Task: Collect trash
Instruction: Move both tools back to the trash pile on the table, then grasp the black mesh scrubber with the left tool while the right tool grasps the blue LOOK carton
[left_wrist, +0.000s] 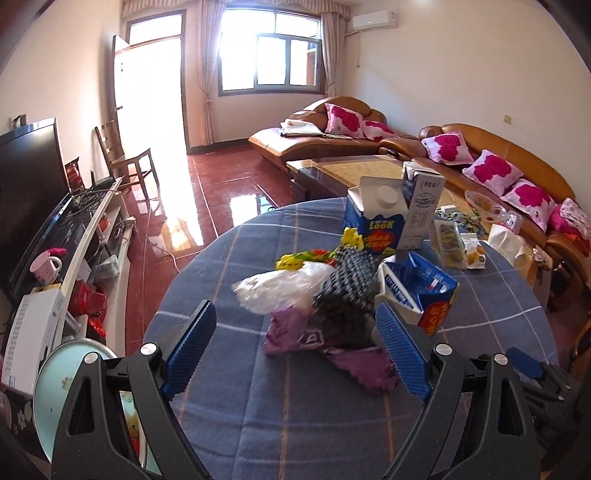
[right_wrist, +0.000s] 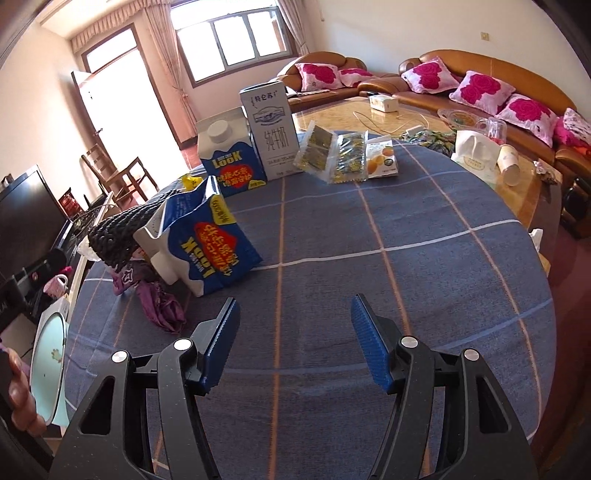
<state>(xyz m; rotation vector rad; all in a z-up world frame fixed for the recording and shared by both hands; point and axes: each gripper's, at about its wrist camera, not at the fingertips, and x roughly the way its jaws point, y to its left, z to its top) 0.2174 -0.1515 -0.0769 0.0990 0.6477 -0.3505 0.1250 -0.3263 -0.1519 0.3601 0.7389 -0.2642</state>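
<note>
Left gripper (left_wrist: 295, 343) wide apart, nothing between the pads, hanging over the blue checked tablecloth (left_wrist: 295, 424) just short of a trash heap: clear bag (left_wrist: 280, 286), purple wrapper (left_wrist: 291, 332), black mesh piece (left_wrist: 347, 291), crushed blue carton (left_wrist: 424, 291). Right gripper (right_wrist: 293, 339) partly spread, empty, above bare cloth, the crushed carton (right_wrist: 210, 251) ahead to its left. Upright blue carton (right_wrist: 229, 158) and white milk box (right_wrist: 271, 133) stand farther back, touching. Snack packets (right_wrist: 332, 155) lie beside them.
</note>
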